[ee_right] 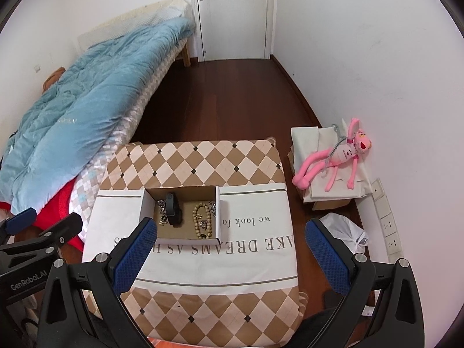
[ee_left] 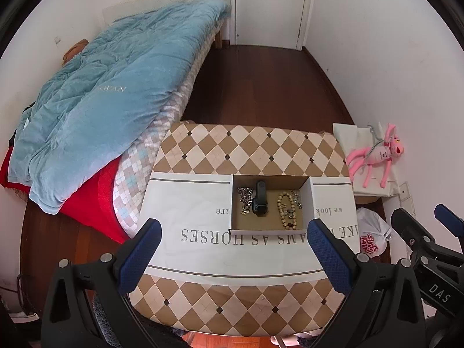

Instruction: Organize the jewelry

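Note:
A shallow cardboard box point(ee_left: 311, 200) point(ee_right: 220, 217) sits on a white cloth with printed lettering on a checkered table. Inside lie a silver chain point(ee_left: 244, 200) point(ee_right: 161, 210) at the left, a black smartwatch point(ee_left: 259, 200) point(ee_right: 173, 210) in the middle, and a wooden bead bracelet point(ee_left: 285, 210) point(ee_right: 200, 219) with small metal pieces at the right. My left gripper point(ee_left: 233, 237) is open and empty, held above the cloth in front of the box. My right gripper point(ee_right: 230, 235) is open and empty, to the right of the box.
The checkered table point(ee_left: 249, 148) point(ee_right: 197, 159) stands beside a bed with a blue quilt point(ee_left: 101, 95) point(ee_right: 81, 87). A pink plush toy point(ee_left: 377, 156) point(ee_right: 336, 156) lies on a box at the right wall. A white plastic bag point(ee_left: 372, 235) point(ee_right: 345, 232) lies on the floor.

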Available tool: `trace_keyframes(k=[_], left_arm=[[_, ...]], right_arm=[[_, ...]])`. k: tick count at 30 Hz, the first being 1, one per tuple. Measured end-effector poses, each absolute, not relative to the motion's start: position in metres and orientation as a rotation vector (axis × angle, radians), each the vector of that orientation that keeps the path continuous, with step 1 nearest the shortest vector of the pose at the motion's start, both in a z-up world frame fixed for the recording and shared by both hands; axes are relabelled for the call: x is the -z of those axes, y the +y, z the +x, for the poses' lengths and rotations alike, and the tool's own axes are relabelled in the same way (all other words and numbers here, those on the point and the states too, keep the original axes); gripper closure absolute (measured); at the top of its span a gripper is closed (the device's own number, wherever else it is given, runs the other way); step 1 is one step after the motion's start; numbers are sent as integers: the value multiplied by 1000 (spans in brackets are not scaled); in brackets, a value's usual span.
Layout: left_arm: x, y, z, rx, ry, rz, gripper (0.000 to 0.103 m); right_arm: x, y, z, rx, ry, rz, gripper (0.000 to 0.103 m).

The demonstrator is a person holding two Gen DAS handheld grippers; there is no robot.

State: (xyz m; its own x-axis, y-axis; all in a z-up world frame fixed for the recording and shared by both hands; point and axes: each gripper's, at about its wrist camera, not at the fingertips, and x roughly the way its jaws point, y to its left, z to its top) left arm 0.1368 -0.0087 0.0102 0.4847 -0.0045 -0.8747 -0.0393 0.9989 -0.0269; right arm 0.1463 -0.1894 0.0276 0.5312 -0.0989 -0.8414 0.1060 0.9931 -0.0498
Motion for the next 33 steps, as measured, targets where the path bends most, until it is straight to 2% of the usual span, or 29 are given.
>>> trace_keyframes(k=[14, 33], left_arm=[[18, -4, 162, -30, 1162, -40, 1], [29, 2, 165, -36, 1178, -42, 1]], right_arm=[[0, -189, 185, 104, 1120, -16, 0], [9, -192, 190, 92, 1167, -26, 0]])
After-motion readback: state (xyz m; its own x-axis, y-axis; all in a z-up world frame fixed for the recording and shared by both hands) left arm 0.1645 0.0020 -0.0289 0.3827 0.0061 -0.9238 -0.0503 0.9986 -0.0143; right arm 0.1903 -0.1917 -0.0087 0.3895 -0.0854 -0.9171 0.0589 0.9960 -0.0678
